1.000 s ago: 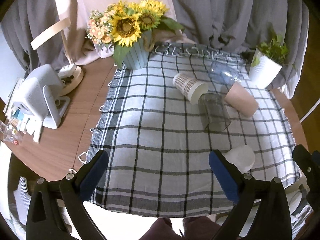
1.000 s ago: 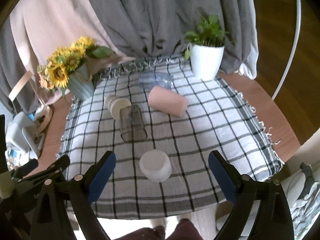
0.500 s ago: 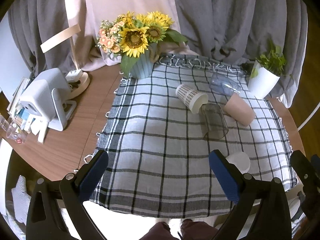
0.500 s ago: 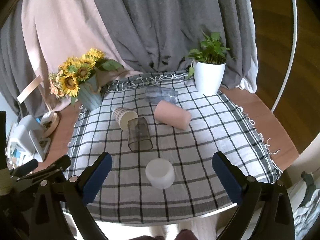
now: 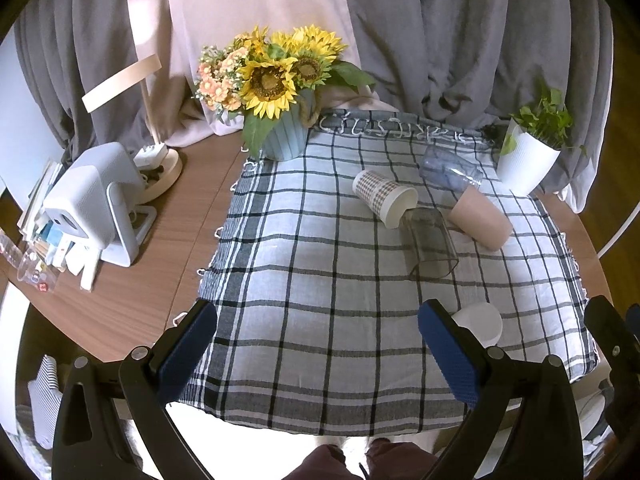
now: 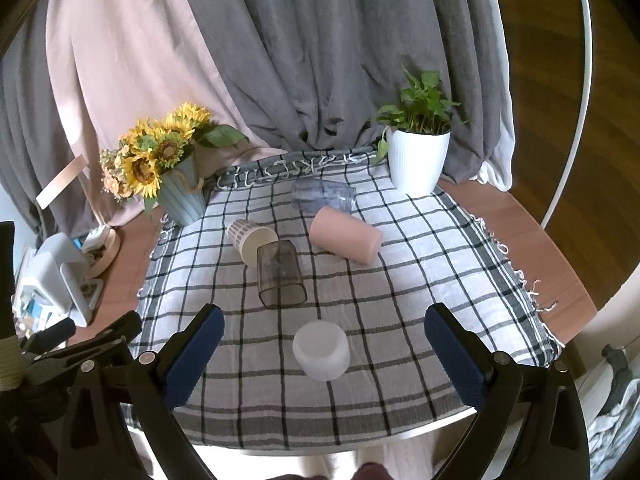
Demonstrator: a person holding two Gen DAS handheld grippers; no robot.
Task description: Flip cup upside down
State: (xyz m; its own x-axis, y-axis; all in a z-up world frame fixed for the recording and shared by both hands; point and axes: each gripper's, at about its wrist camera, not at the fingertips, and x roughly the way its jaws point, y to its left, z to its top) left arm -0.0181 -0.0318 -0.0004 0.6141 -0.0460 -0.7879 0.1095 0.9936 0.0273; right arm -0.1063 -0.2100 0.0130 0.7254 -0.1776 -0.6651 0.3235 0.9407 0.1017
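Several cups are on a checked cloth (image 6: 400,280). A white cup (image 6: 321,350) stands upside down near the front; it also shows in the left wrist view (image 5: 482,322). A smoky square tumbler (image 6: 278,274), a checked paper cup (image 6: 250,238), a pink cup (image 6: 346,236) and a clear cup (image 6: 323,196) lie on their sides behind it. My right gripper (image 6: 322,354) is open and empty, held above the table's front edge with the white cup between its fingers in view. My left gripper (image 5: 318,350) is open and empty, to the left.
A sunflower vase (image 6: 180,196) stands at the cloth's back left corner and a white potted plant (image 6: 418,160) at the back right. A white device (image 5: 94,200) and a lamp base (image 5: 160,172) sit on the wooden table to the left. Curtains hang behind.
Both grippers have pulled back and risen; the table and cups appear smaller and farther away. No cup has moved.
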